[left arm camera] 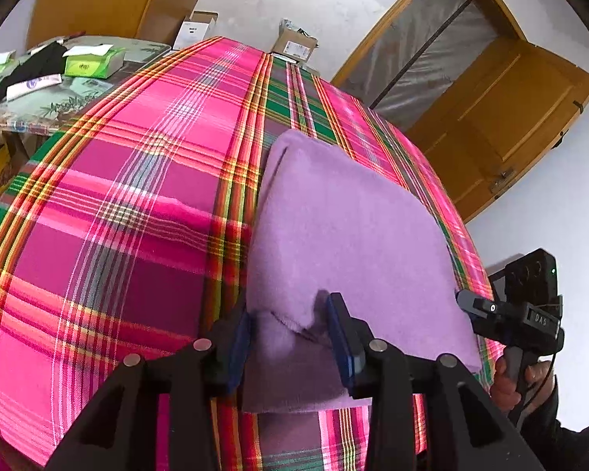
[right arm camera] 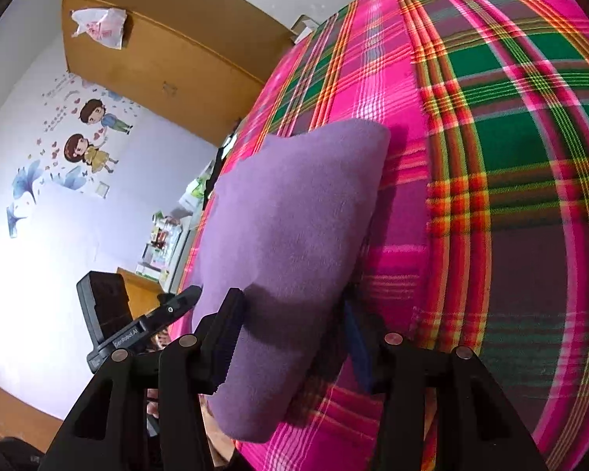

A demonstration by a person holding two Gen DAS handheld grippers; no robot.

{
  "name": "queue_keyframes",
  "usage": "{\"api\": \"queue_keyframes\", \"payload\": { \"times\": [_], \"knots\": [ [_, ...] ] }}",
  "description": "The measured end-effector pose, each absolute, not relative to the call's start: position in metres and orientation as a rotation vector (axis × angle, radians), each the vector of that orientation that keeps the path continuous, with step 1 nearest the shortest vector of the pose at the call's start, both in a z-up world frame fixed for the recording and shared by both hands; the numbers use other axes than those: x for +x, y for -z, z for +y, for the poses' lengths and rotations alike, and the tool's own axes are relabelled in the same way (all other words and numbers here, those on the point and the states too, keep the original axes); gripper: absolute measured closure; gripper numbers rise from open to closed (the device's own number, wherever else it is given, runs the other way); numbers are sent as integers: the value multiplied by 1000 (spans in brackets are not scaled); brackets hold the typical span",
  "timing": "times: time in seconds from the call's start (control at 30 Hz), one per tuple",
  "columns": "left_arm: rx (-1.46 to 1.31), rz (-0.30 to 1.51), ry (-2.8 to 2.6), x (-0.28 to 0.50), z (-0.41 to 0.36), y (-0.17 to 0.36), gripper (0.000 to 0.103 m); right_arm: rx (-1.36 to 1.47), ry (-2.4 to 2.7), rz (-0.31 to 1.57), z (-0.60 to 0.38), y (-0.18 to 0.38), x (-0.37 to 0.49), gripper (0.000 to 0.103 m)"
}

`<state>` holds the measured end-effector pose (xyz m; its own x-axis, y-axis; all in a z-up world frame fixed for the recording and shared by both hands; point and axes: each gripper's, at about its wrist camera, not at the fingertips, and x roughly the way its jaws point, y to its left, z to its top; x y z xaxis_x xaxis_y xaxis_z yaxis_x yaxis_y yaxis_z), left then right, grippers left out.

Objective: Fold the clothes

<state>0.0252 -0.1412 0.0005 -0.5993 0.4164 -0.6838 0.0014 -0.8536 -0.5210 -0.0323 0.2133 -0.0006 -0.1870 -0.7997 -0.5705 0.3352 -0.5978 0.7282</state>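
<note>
In the left wrist view, a soft purple cloth (left arm camera: 345,235) lies folded in the middle and lower right of the picture. It rests on a bright pink, green and red checked blanket (left arm camera: 117,204) that fills most of the frame. The left gripper (left arm camera: 288,337) is at the bottom middle. Its two blue pads stand apart, one on each side of the near corner of the cloth, and they do not squeeze it. At the right edge, a hand (left arm camera: 514,376) holds the right gripper (left arm camera: 467,302), whose tip sits by the cloth's right edge. At the upper left there is a table (left arm camera: 39,106) with green boxes (left arm camera: 94,61) on it. A brown door (left arm camera: 502,117) stands at the upper right.

In the right wrist view, the purple cloth (right arm camera: 290,235) is in the middle, on the checked blanket (right arm camera: 491,157) that fills the right side. The right gripper (right arm camera: 294,333) is at the bottom. Its fingers stand wide apart with the near edge of the cloth between them, and nothing is pinched. The left gripper (right arm camera: 184,298) pokes in from the lower left, touching the cloth's left edge. On the left wall are cartoon stickers (right arm camera: 86,137), and a brown cupboard (right arm camera: 157,59) is at the upper left.
</note>
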Motion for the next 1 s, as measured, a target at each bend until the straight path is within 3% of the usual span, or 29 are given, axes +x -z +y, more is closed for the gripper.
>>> {"api": "queue_keyframes", "payload": {
  "times": [0.23, 0.33, 0.53, 1.0],
  "knots": [
    [-1267, -705, -2495, 9, -139, 0, 64, 1295, 1890, -561, 203, -1, -38, 52],
    [-1264, -709, -2493, 11, -139, 0, 65, 1285, 1897, -560, 202, -1, -39, 60],
    [-1229, -797, -2476, 17, -146, 0, 84, 1254, 1891, -577, 204, -3, -37, 69],
    [-1067, -612, -2572, 4, -135, -58, 85, 1103, 1941, -474, 207, -48, -47, 72]
  ]
}}
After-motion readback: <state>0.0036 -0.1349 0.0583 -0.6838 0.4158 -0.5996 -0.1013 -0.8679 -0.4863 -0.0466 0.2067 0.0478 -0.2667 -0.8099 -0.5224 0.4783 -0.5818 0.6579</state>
